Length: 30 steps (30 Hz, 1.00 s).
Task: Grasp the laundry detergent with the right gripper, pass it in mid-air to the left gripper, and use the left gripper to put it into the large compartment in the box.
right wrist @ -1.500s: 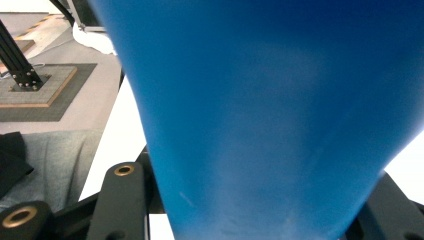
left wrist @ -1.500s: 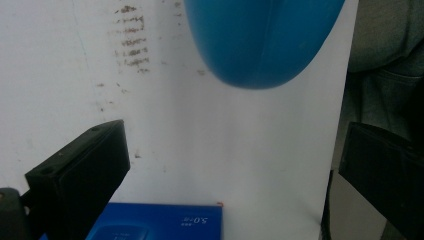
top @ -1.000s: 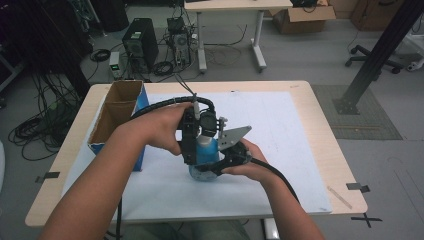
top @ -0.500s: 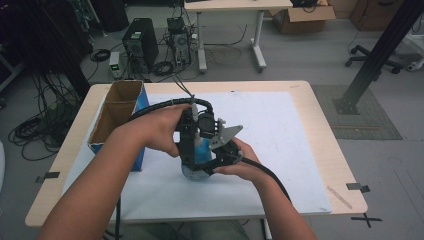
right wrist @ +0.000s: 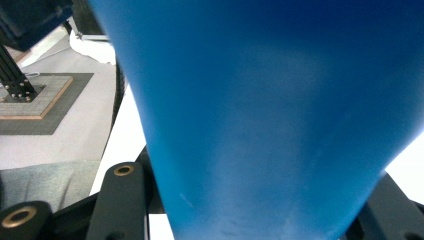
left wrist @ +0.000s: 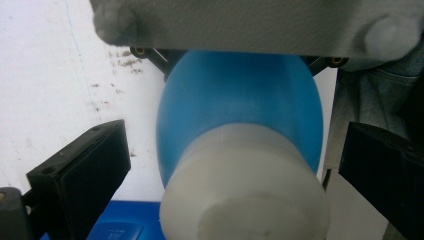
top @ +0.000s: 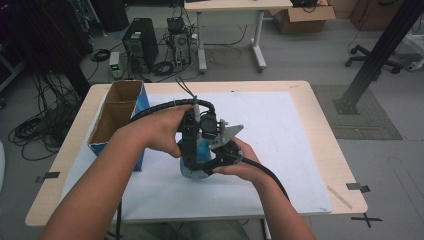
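Note:
A blue bottle (top: pixel 202 151) with a white cap (left wrist: pixel 245 190) stands near the middle of the white sheet (top: pixel 280 130). My right gripper (top: pixel 216 161) comes in from the right and is shut on the bottle's blue body (right wrist: pixel 260 110), low down. My left gripper (top: pixel 191 134) hangs over the bottle from above. Its two black jaws stand on either side of the white cap with a gap on each side, so my left gripper (left wrist: pixel 235 165) is open. The bottle's base is hidden behind the hands.
An open cardboard box (top: pixel 116 116) with blue sides stands at the left of the wooden table (top: pixel 320 105), close to my left forearm. Black cables trail from both grippers toward the near edge. The right half of the sheet is bare.
The right hand has shifted slightly with the bottle in its grip. The left gripper has stayed over the cap with its jaws apart.

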### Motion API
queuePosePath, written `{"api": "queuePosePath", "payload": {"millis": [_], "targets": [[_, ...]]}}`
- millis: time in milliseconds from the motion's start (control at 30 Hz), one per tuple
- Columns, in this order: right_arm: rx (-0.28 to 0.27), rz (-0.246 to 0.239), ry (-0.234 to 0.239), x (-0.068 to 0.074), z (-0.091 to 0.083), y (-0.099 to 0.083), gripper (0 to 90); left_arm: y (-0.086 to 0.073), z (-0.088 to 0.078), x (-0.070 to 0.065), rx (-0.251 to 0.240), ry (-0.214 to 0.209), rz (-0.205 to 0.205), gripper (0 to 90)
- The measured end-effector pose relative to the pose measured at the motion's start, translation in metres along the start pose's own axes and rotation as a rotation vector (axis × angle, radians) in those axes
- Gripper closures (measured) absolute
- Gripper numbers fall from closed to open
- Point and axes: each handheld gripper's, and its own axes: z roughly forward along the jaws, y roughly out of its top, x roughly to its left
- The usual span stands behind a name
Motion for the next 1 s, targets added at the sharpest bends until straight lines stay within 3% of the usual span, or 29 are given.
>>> {"api": "queuePosePath", "payload": {"millis": [400, 1000], "targets": [[-0.012, 0.013, 0.005, 0.0026, -0.0013, 0.002, 45.0, 0.0015, 0.002, -0.0014, 0.009, 0.004, 0.007, 2.1], [-0.023, 0.013, 0.009, 0.0032, -0.005, 0.005, 45.0, 0.0024, 0.0021, -0.0005, 0.016, -0.005, 0.01, 12.6]]}}
